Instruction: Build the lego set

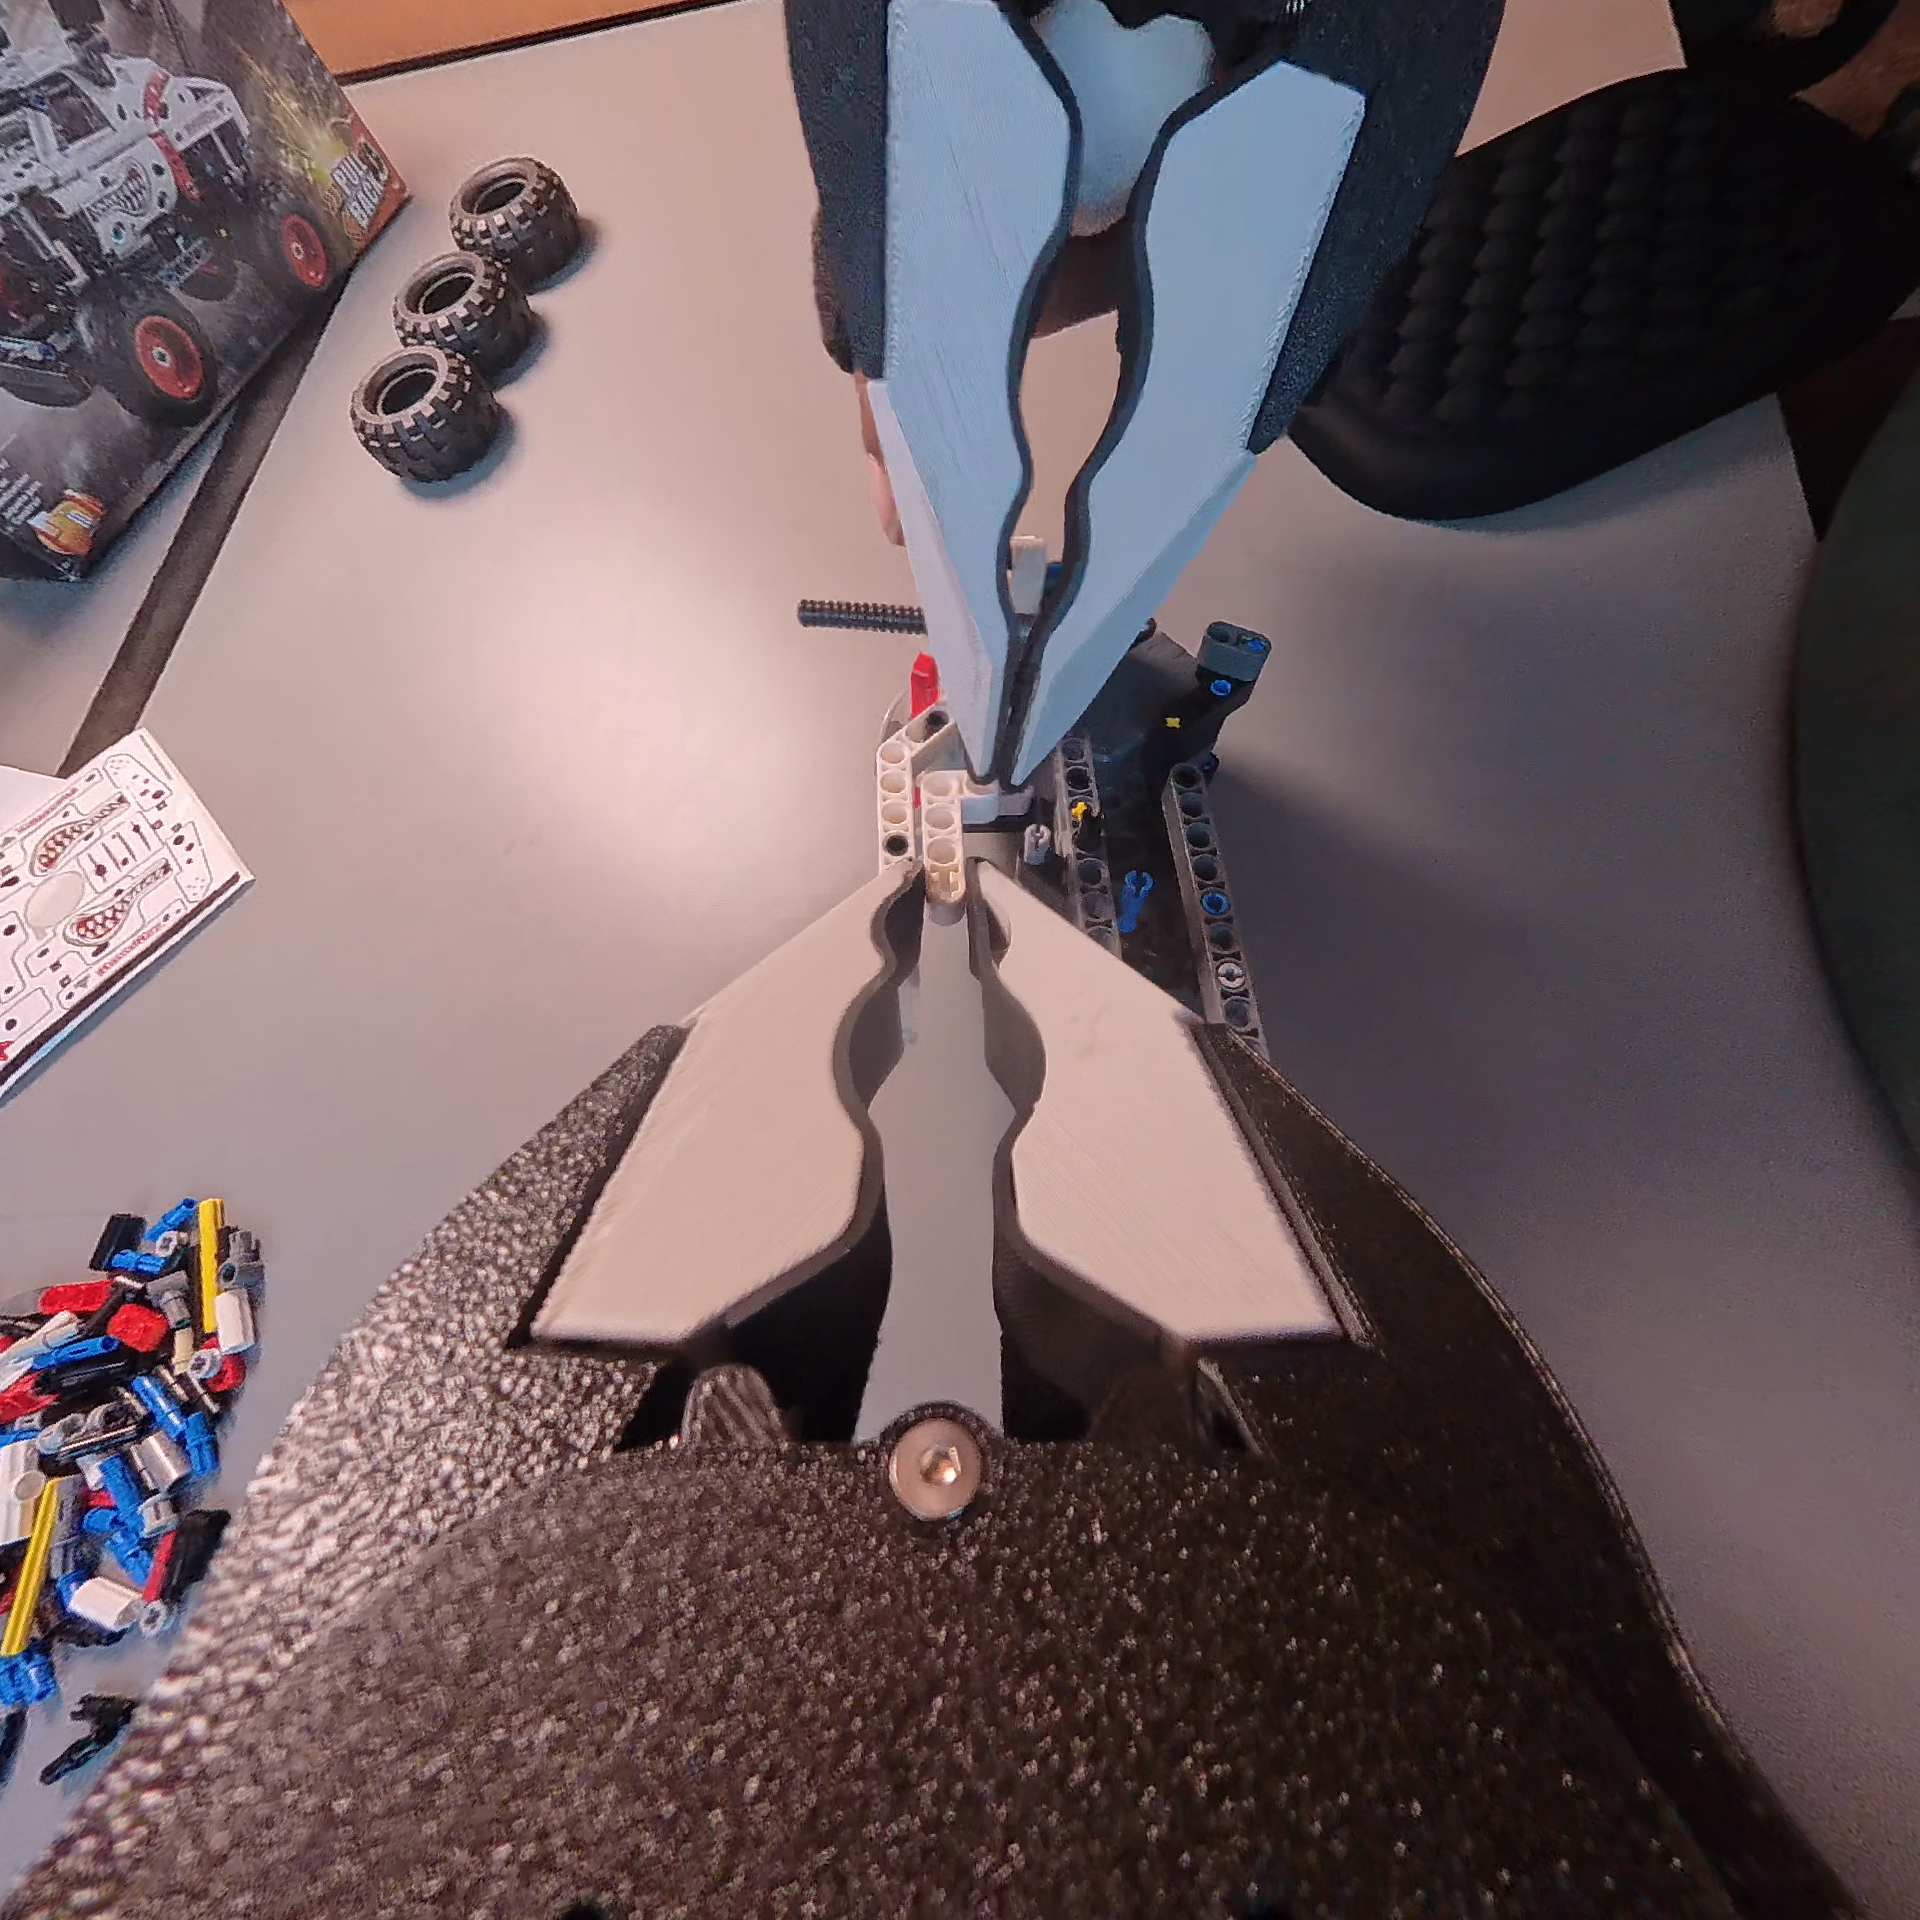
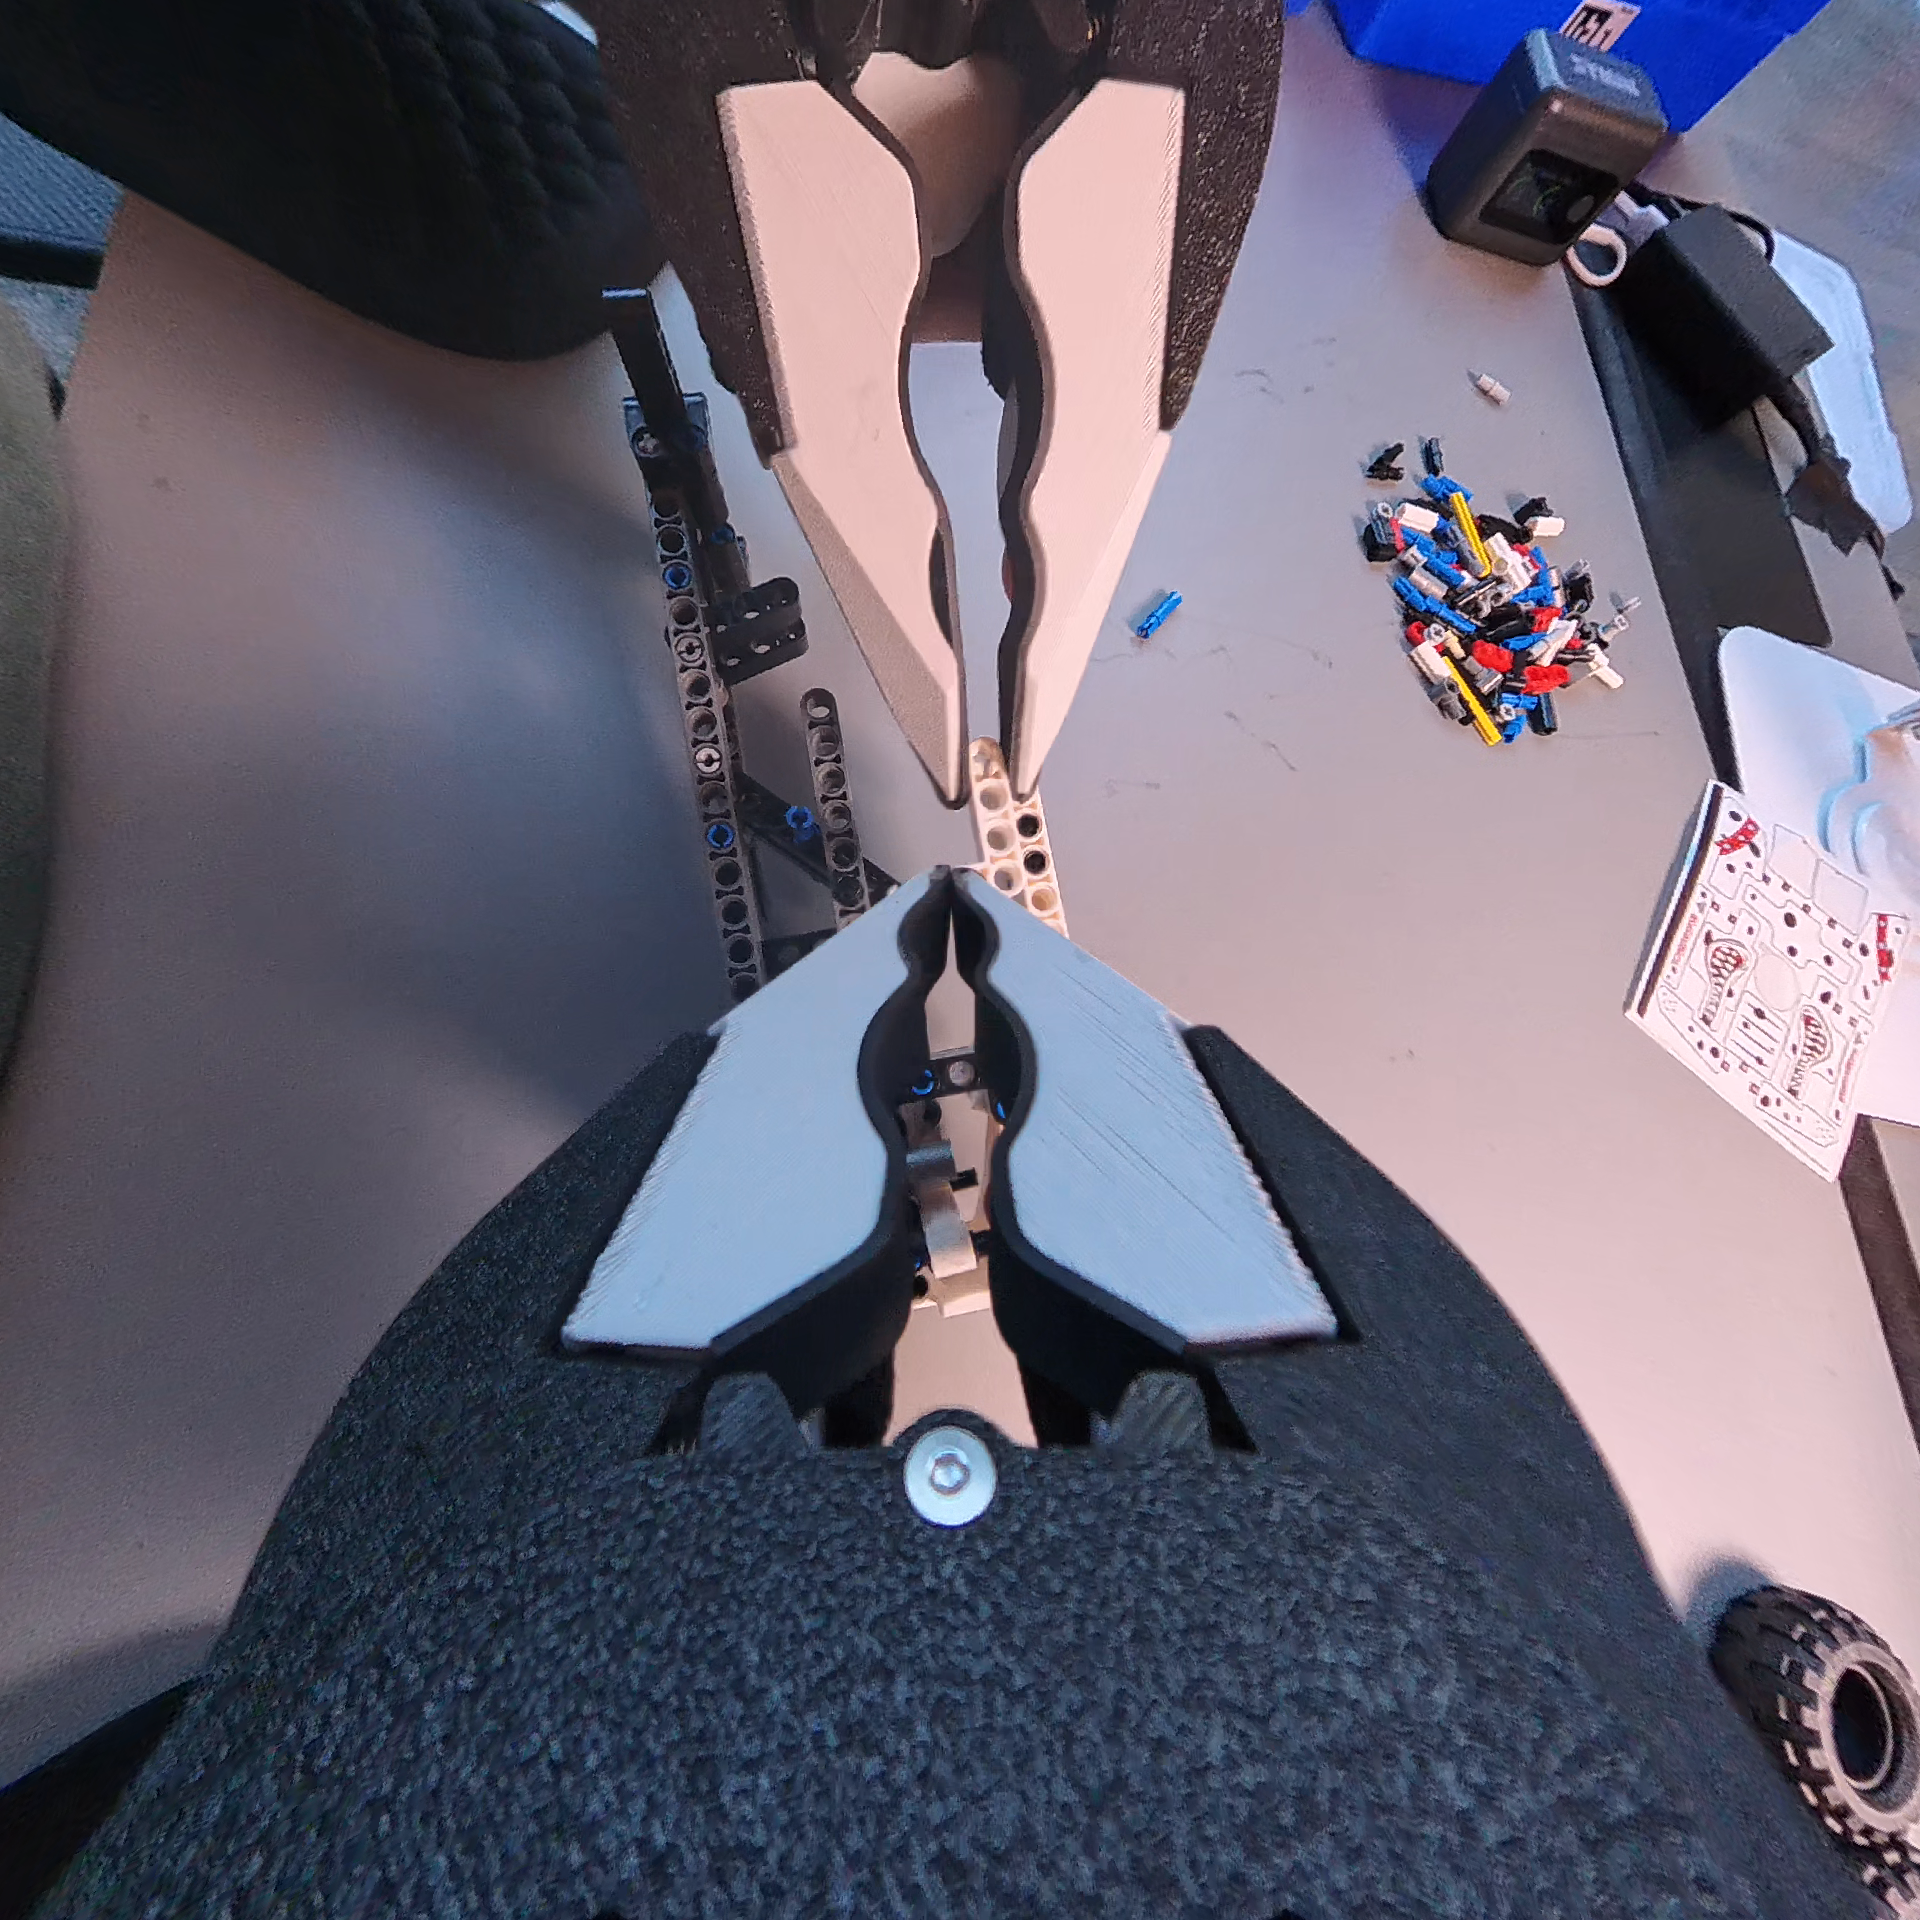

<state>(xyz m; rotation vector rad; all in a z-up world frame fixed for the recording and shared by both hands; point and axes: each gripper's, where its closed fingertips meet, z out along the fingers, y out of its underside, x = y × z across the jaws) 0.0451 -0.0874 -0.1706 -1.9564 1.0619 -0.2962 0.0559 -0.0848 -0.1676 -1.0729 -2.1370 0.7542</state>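
A dark grey and black lego frame (image 1: 1195, 831) with blue pins lies on the grey table; it also shows in the right wrist view (image 2: 707, 727). A white beam (image 1: 894, 800) sticks out from its near side. My left gripper (image 1: 945, 883) is shut on the end of this white beam (image 2: 1013, 842). My right gripper (image 2: 951, 878) comes in from the opposite side with its tips closed. In the left wrist view, the right gripper (image 1: 997, 774) touches a small light grey piece (image 1: 1000, 802) on the frame beside the beam. Nothing shows between its tips.
Three black tyres (image 1: 468, 312) and the set's box (image 1: 156, 260) lie far left. A sticker sheet (image 1: 94, 883) and a pile of small parts (image 1: 114, 1403) lie left. A black axle (image 1: 857, 613), a loose blue pin (image 2: 1156, 613) and a black charger (image 2: 1725, 312) also lie on the table. Both grippers' tips are close together, under 4 cm apart. Between my left fingertips and the loose blue pin (image 2: 1156, 613) there is roughly 15 cm.
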